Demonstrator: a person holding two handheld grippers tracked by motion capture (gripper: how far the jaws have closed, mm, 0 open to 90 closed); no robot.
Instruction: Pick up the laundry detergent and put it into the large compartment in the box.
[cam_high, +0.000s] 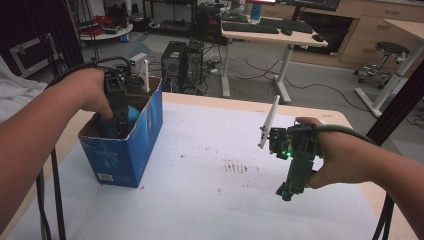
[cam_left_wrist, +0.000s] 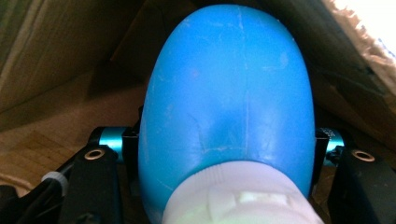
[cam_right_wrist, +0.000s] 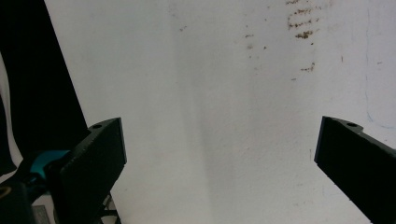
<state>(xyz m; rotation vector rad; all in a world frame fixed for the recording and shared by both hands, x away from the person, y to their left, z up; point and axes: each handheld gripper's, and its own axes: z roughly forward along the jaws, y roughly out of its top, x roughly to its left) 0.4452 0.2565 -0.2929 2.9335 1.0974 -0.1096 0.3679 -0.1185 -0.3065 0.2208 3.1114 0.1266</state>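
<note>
Left gripper (cam_high: 119, 112) down inside the blue cardboard box (cam_high: 142, 145), jaws clamped on either side of a blue bottle (cam_left_wrist: 229, 102). Up close in the left gripper view: rounded blue body squeezed between the black jaws, white cap (cam_left_wrist: 238, 196) nearest the camera, brown cardboard walls all around. From the high view, just a patch of that blue bottle (cam_high: 132, 116) peeking out beside the gripper, left hand (cam_high: 87, 92) wrapped around the handle above the box's open top. Box standing at the left side of the white surface (cam_high: 215, 200), near its far edge.

Over on the right, right gripper (cam_high: 286, 192) held above the surface, well apart from the box, tilted downward, a green light glowing on its body. Right hand (cam_high: 340, 157) gripping it from behind. Jaws spread wide in the right gripper view, nothing between them, only white surface (cam_right_wrist: 210, 116) with a few brown stains (cam_right_wrist: 303, 23) beyond. Same stains (cam_high: 235, 166) mid-surface in the high view, between box and right gripper.
</note>
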